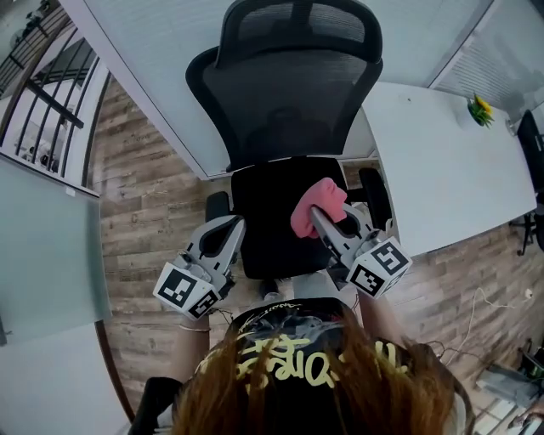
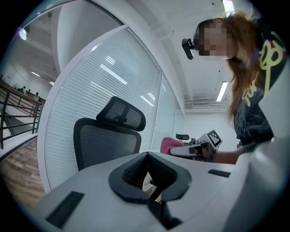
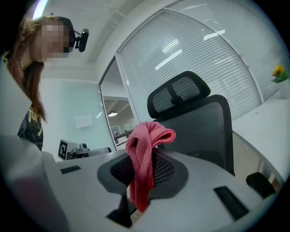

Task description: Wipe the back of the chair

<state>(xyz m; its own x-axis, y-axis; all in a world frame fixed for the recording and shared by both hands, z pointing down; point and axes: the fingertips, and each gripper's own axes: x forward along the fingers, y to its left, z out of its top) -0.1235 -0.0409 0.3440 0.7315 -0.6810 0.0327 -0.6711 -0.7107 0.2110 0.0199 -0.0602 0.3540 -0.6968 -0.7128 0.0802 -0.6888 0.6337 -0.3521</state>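
Observation:
A black office chair faces me, its mesh back (image 1: 289, 110) upright under a headrest (image 1: 297, 25), its seat (image 1: 263, 212) just in front of me. My right gripper (image 1: 316, 214) hovers over the seat's right side, shut on a pink cloth (image 1: 319, 206). In the right gripper view the cloth (image 3: 147, 140) hangs folded from the right gripper (image 3: 145, 159), with the chair back (image 3: 199, 122) beyond. My left gripper (image 1: 233, 224) is near the seat's left edge, shut on nothing. From the left gripper (image 2: 147, 156) the chair back (image 2: 106, 145) stands ahead on the left.
A white desk (image 1: 442, 161) with a small yellow plant (image 1: 480, 109) stands to the right of the chair. A blind-covered glass partition (image 1: 153, 59) runs behind it. Armrests (image 1: 374, 195) flank the seat. A railing (image 1: 42, 93) lies far left, over wood flooring (image 1: 144, 204).

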